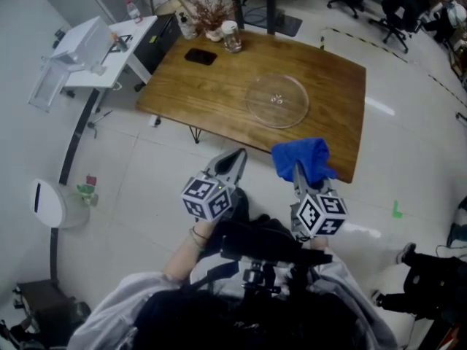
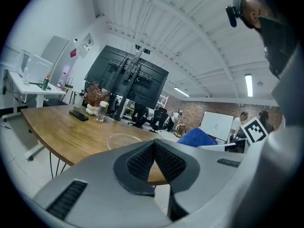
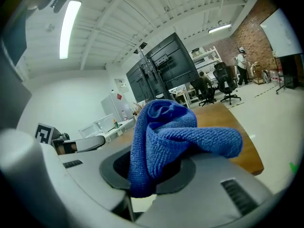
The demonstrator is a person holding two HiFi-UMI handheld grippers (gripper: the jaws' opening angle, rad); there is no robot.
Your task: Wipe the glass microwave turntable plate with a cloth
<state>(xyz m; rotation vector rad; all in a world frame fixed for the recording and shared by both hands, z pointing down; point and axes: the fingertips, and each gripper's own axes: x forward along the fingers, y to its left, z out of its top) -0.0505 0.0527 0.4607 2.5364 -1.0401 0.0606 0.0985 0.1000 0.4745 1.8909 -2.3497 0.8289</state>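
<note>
In the head view, both our grippers hung short of the wooden table (image 1: pixel 211 86). The glass turntable plate (image 1: pixel 277 100) lay on it, well ahead.

In the left gripper view, the left gripper (image 2: pixel 153 145) had its jaws together on nothing.

In the right gripper view, the right gripper (image 3: pixel 153 169) pinched the blue cloth (image 3: pixel 164 132) in a loose bunch.

We judged that the unheld plate could slide under wiping, and the cloth could slip out.

An open-plan office or lab is indicated by swivel chairs (image 1: pixel 395 10), a whiteboard (image 2: pixel 216 126), a white desk (image 1: pixel 111 58), strip lights (image 3: pixel 68 27) and a brick wall (image 3: pixel 248 31).
</note>
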